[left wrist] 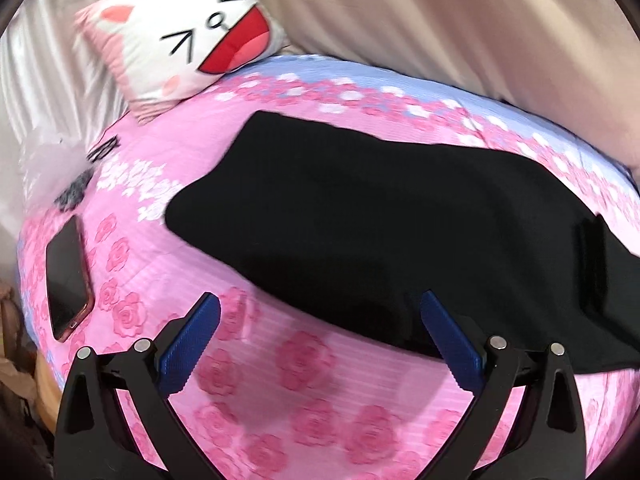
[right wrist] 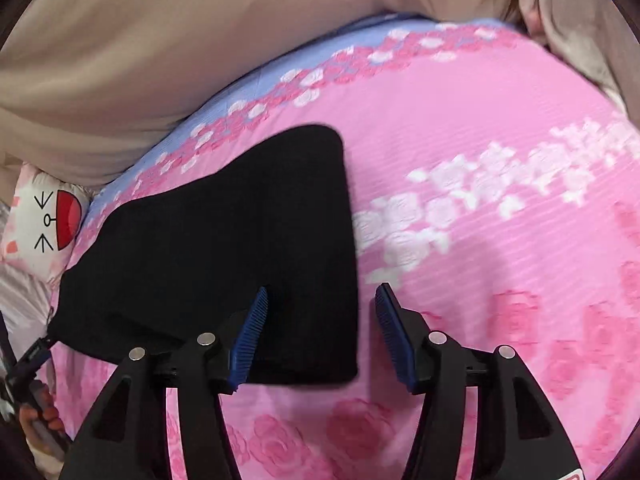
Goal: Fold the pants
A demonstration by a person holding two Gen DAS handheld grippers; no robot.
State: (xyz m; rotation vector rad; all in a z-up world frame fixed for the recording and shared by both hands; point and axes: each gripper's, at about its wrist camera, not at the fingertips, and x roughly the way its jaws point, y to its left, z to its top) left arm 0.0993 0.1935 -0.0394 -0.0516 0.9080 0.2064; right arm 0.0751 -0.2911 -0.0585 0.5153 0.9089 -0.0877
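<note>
Black pants (left wrist: 360, 220) lie folded flat on a pink rose-print bedsheet (left wrist: 304, 364). My left gripper (left wrist: 320, 300) hovers open and wide at their near edge, the right finger (left wrist: 448, 340) over the black cloth and the left finger (left wrist: 192, 340) over the sheet. In the right wrist view the pants (right wrist: 240, 240) end in a straight right edge. My right gripper (right wrist: 323, 290) stands open astride that edge near its front corner. Its left finger (right wrist: 250, 336) is over the cloth, its right finger (right wrist: 394, 336) over the sheet (right wrist: 500, 260). Neither pad presses on the fabric.
A cat-face pillow (left wrist: 192, 40) (right wrist: 44, 220) leans at the bed's far left. A phone (left wrist: 66, 280) lies on the sheet left of the pants, with dark small items (left wrist: 76, 188) behind it. A beige quilt (left wrist: 440, 20) (right wrist: 160, 40) is bunched along the far side. A hand (right wrist: 40, 420) shows at lower left.
</note>
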